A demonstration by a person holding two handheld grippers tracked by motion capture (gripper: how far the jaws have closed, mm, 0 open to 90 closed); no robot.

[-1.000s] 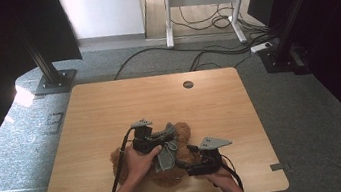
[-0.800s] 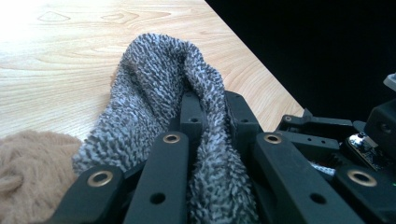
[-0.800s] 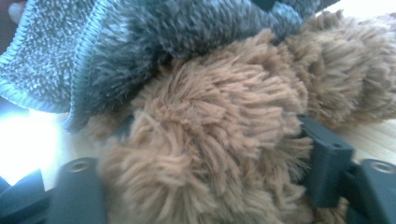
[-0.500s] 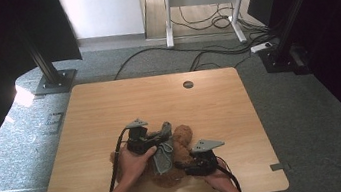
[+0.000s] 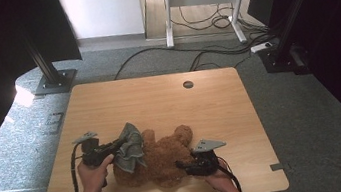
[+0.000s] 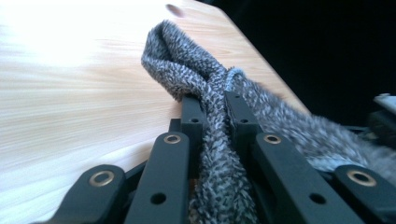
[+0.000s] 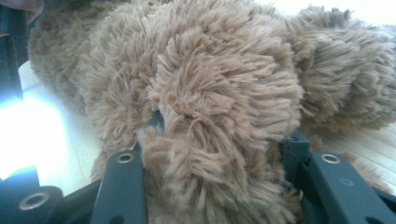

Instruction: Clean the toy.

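The wooden surface [image 5: 159,102] has its whole far half bare, from the round hole [image 5: 187,84] near the far edge down to the middle, and bare strips run along both side edges. All the work sits in the near half, close to the person's edge.

One brown teddy bear [image 5: 159,158] lies flat there, its length running left to right, with open wood to its right. In the right gripper view its plush [image 7: 205,102] crowds the lens, a limb reaching off to the right over the wood grain.

One grey knitted cloth [image 5: 129,147] is bunched at the bear's left end, lifted a little and touching the fur. In the left gripper view the same cloth [image 6: 210,107] runs up between the jaws and folds over above them.

Two tools are in play, one per hand. The left tool [image 5: 115,145] points right toward the bear, level with the surface, its jaws narrow and clamped on the cloth; the left hand [image 5: 93,170] comes up from the near edge. The right tool [image 5: 181,165] points left into the bear's near side, jaws set wide around a thick wad of plush, gripping it. The right hand [image 5: 218,177] lies low by the near edge.
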